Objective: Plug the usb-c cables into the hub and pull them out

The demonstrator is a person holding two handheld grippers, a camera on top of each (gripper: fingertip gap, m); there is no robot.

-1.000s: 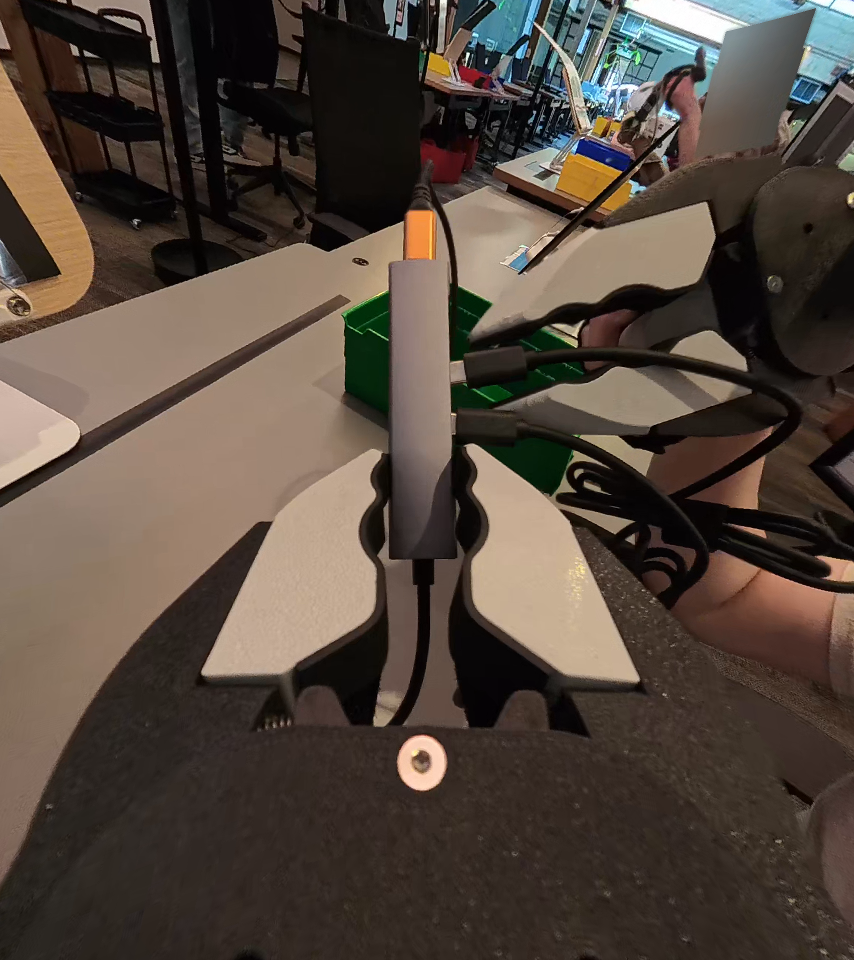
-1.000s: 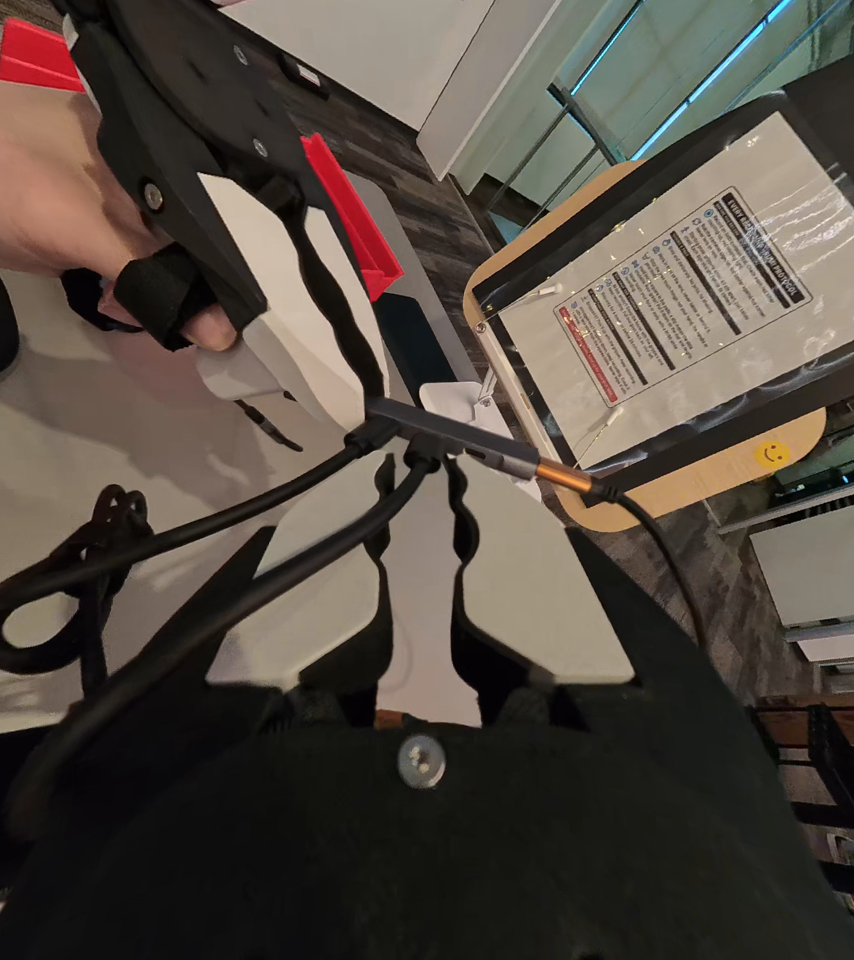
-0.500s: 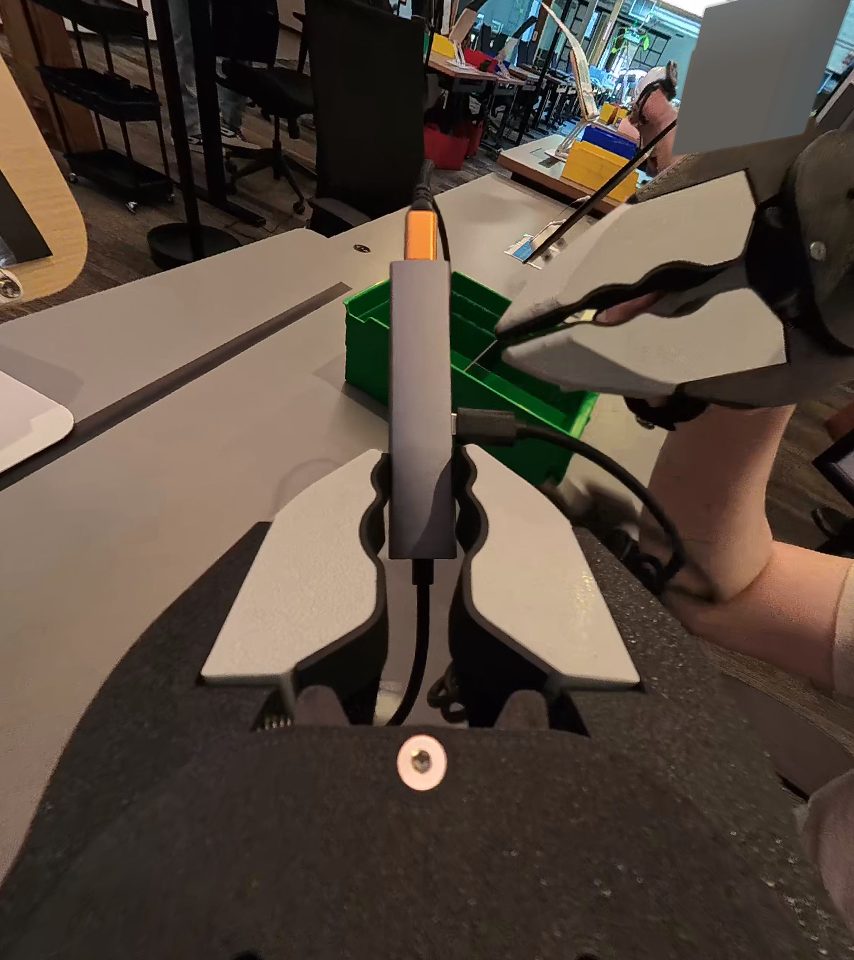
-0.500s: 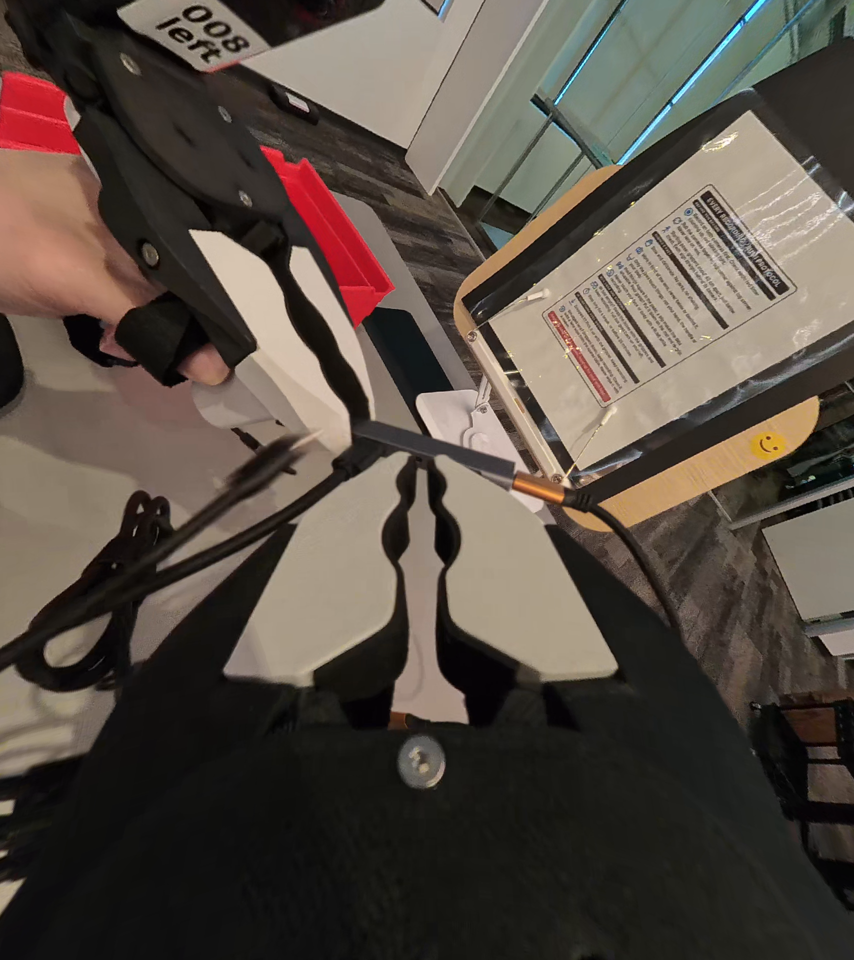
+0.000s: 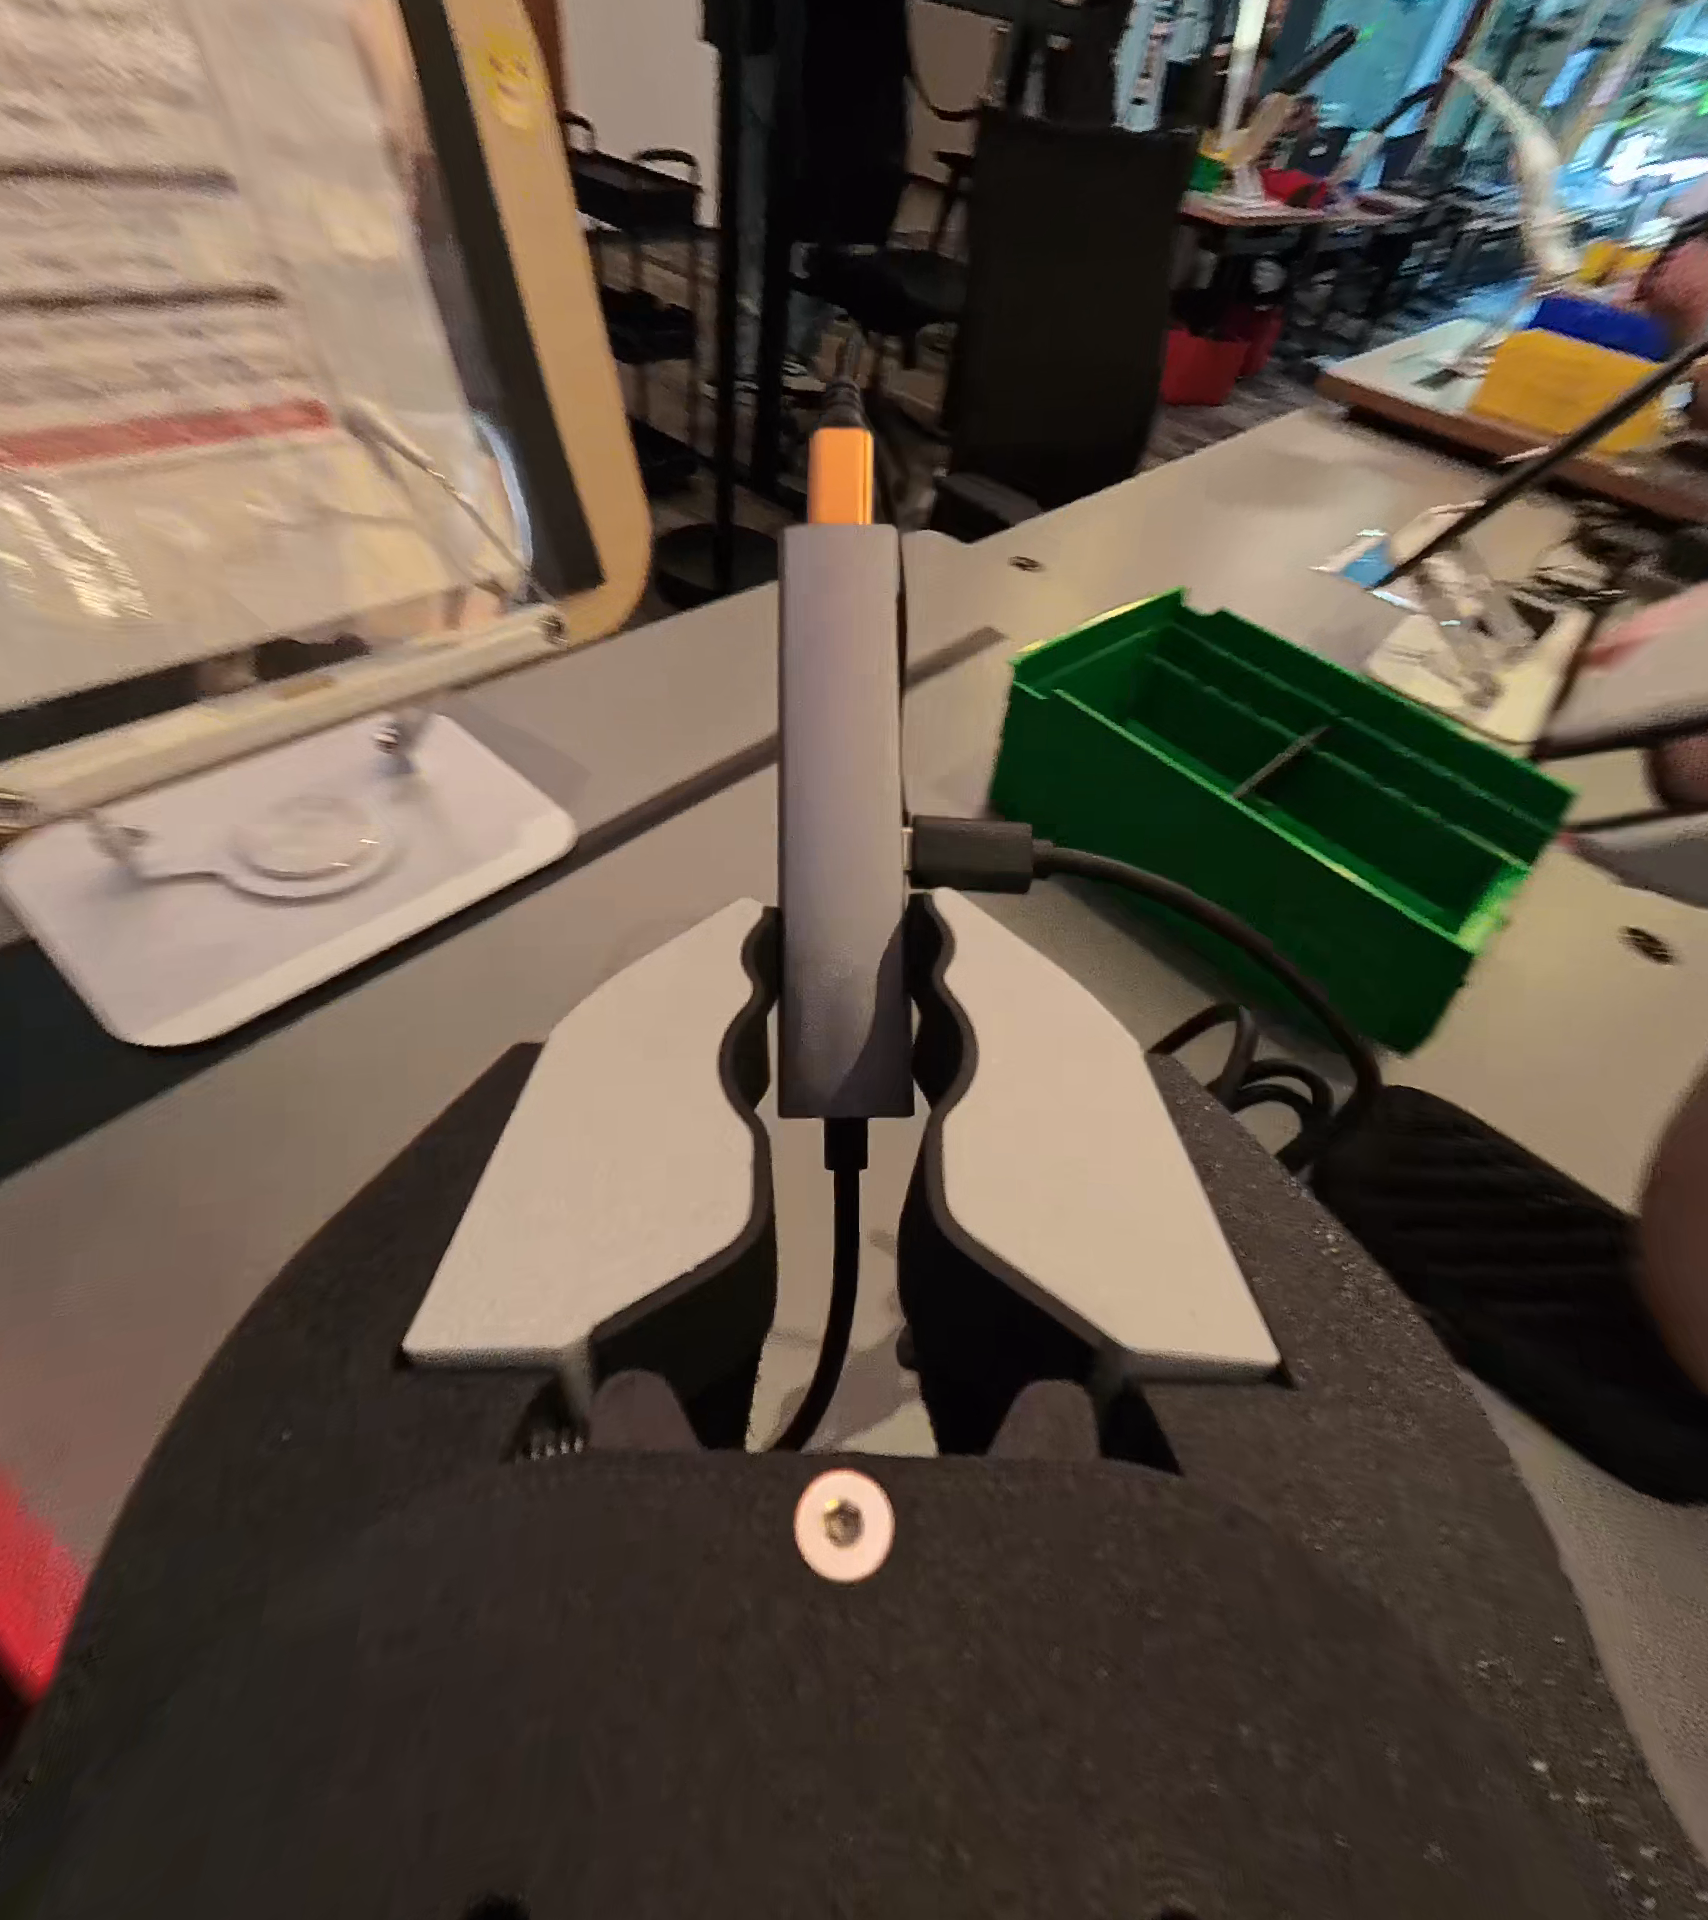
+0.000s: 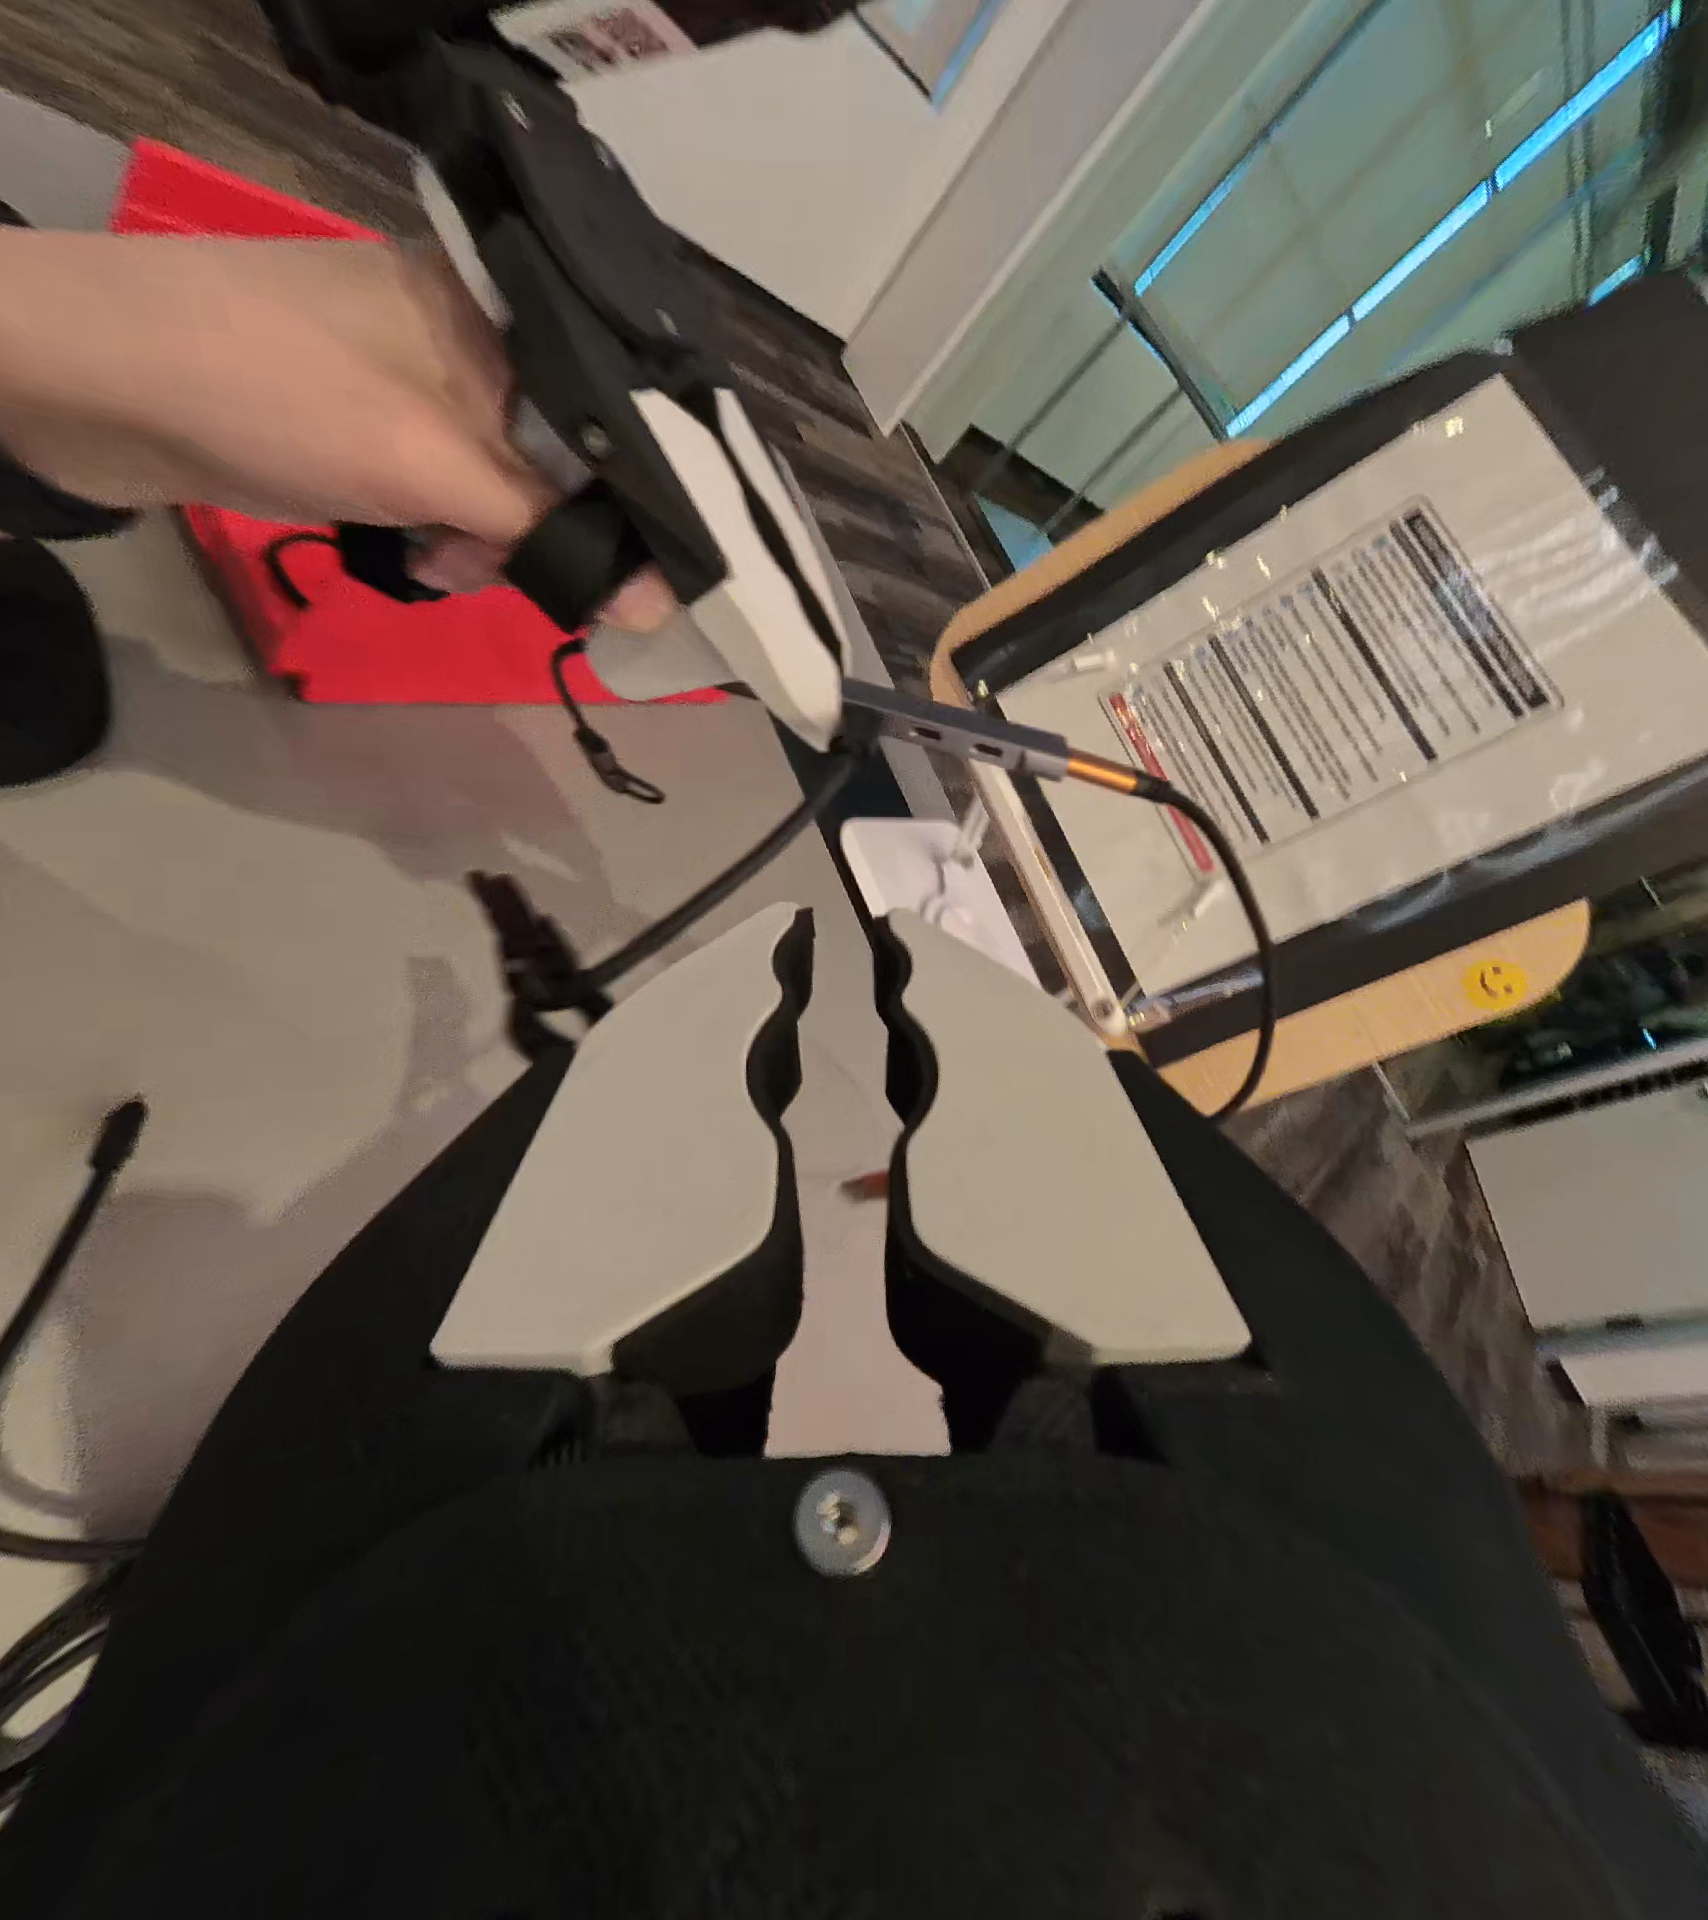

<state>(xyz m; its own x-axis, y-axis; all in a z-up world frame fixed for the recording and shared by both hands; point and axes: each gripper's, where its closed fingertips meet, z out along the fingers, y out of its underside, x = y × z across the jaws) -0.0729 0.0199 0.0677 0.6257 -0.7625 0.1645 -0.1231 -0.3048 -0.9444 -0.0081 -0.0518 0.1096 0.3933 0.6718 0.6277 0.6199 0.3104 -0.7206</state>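
Left gripper (image 5: 842,935) clamps the hub (image 5: 837,790) in the air above the table (image 5: 206,1122), one usb-c cable (image 5: 1120,883) seated. Right gripper (image 6: 845,935) empty, jaws slightly parted. Risk: yanking off-axis could twist the hub in the grip.

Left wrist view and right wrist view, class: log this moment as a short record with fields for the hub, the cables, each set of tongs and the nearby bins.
hub: grey bar, clamped at its near end by the left tongs
plugged cable: one black usb-c plug seated in the hub's right side
loose cable: black cable lying free on the table
hub lead: orange-collared end at the far tip
right tongs: empty, a narrow gap between the tips
bins: green bin right of the hub; red bin behind the left tongs
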